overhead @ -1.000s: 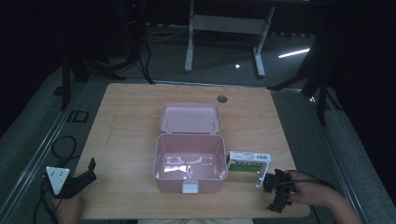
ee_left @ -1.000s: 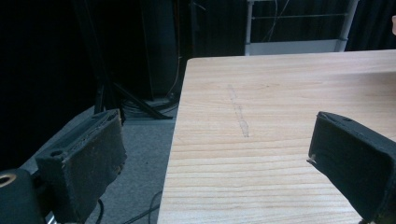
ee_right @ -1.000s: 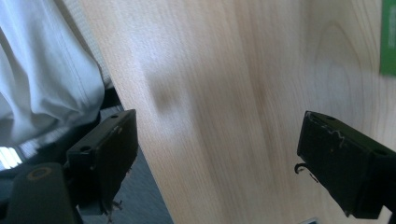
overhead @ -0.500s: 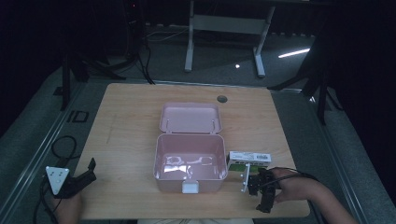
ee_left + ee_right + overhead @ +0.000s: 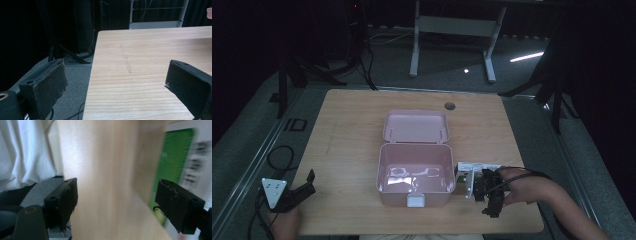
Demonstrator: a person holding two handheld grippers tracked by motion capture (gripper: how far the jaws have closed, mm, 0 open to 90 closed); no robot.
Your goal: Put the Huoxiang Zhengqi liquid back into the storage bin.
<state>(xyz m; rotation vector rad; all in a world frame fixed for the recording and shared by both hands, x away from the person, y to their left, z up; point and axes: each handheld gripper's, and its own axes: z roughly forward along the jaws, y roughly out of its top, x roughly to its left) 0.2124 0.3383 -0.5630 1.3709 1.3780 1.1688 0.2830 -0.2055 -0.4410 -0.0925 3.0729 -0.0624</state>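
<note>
1. Dark floor and metal stand legs surround a pale wooden table [image 5: 352,130] in the high view. A pink plastic box [image 5: 415,175] with its hinged lid laid open sits at the middle. Just right of it lies a small white-and-green printed carton [image 5: 472,168]. The right gripper [image 5: 472,184], held in the person's right hand [image 5: 512,187], lies touching the carton's near side; from here I cannot tell how its jaws stand. The left gripper [image 5: 304,187] rests at the table's near left corner, well apart from the box, jaws spread.
2. Left gripper view: the black jaws stand wide over bare wood grain at the table's edge, nothing between them.
3. Right gripper view: blurred. The jaws are wide apart. The carton [image 5: 175,162], green panel and printed white face, lies beside and behind the right-hand jaw, not between the two. A white cloth [image 5: 25,152] hangs at the left.
</note>
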